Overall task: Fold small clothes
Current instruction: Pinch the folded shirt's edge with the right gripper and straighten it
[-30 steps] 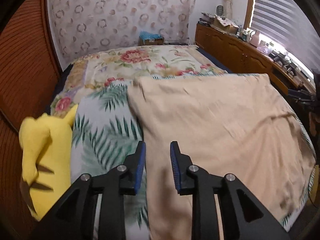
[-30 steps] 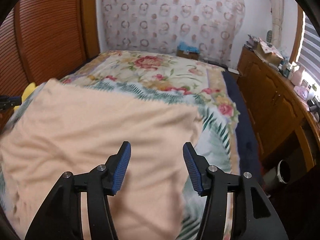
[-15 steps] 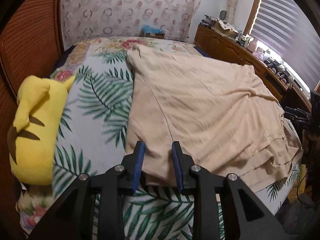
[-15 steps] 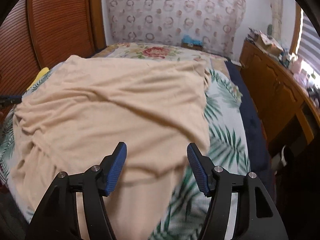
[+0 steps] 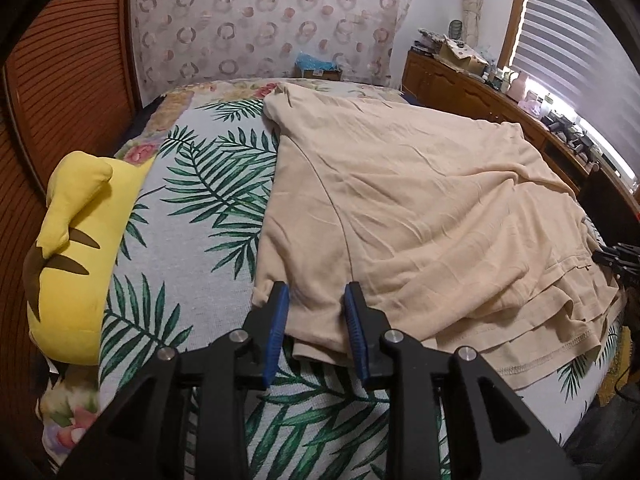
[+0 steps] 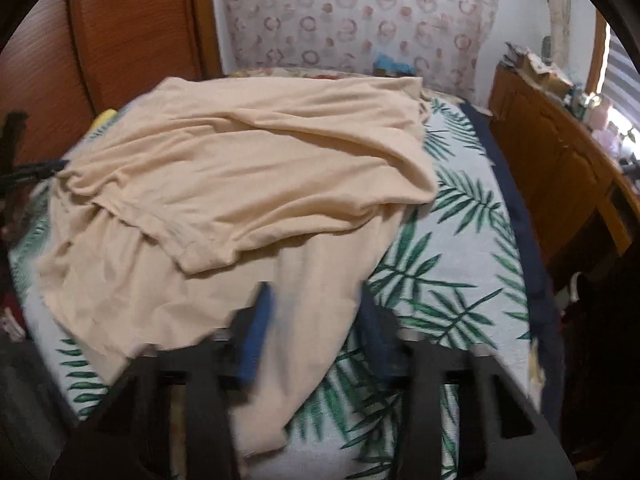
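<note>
Black claws (image 5: 314, 308) angled over cloth (image 5: 420, 208)

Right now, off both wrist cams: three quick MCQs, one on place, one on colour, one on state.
1. Where is the yellow plush toy relative to the beige garment in the left wrist view?
A. on top of it
B. to its left, on the leaf-print bedspread
C. on the wooden dresser

2. What colour are the gripper pads?
A. blue
B. red
C. white

3. How does the garment lie?
A. rolled into a tube
B. hanging off a hanger
C. spread on the bed, rumpled, layers overlapping

Answers:
1 B: the toy sits at the bed's left edge, apart from the cloth.
2 A: blue strips line both fingers.
3 C: creases and stacked hems show near the front edge.
</note>
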A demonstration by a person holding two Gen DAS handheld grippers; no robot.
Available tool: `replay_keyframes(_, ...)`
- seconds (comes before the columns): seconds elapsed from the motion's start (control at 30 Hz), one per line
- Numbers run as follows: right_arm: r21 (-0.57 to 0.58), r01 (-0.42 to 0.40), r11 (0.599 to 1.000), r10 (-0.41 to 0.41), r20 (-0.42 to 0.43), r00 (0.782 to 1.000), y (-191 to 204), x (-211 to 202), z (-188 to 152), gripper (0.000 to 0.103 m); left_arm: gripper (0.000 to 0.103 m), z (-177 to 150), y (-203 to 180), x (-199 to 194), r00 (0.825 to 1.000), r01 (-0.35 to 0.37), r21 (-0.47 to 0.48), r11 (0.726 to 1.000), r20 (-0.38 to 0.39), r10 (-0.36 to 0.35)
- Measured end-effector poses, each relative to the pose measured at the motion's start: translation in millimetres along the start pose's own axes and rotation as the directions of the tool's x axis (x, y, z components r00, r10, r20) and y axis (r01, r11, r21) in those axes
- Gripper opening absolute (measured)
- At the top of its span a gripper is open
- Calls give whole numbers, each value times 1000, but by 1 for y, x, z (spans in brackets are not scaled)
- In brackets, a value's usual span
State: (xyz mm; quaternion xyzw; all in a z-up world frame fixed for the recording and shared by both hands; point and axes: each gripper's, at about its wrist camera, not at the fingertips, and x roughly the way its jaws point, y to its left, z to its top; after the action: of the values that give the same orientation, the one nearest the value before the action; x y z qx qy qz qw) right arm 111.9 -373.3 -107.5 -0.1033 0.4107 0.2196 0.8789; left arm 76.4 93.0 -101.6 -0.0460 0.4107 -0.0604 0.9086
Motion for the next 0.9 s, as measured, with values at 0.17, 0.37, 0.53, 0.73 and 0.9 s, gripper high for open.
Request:
replay_keyframes(0.17, -25, -4, 1000, 4, 19, 1000, -1, -10, -2, 3, 28, 2, 4, 2, 1000, 10, 0, 1000, -27, -10)
replay_keyframes(0.37, 1, 37, 999, -37, 34, 999, -16, -28, 1, 3, 29, 1, 7, 1, 1000, 7, 8, 1000, -29, -7)
replay_keyframes(0.53, -3, 78, 997, -78, 38, 996, -9, -21, 7, 12, 30, 0, 8, 1, 1000, 3, 7, 1000, -12, -3)
replay_keyframes(0.73, 33, 78, 996, -82, 109, 991, -1, -29, 22, 30, 31, -5, 6, 0, 1000, -1, 9, 1000, 15, 1)
replay_keyframes(0.9, 44, -30, 999, 28, 63, 998, 18, -7, 28, 32, 31, -6, 4, -1, 1000, -2, 7, 1000, 22, 1)
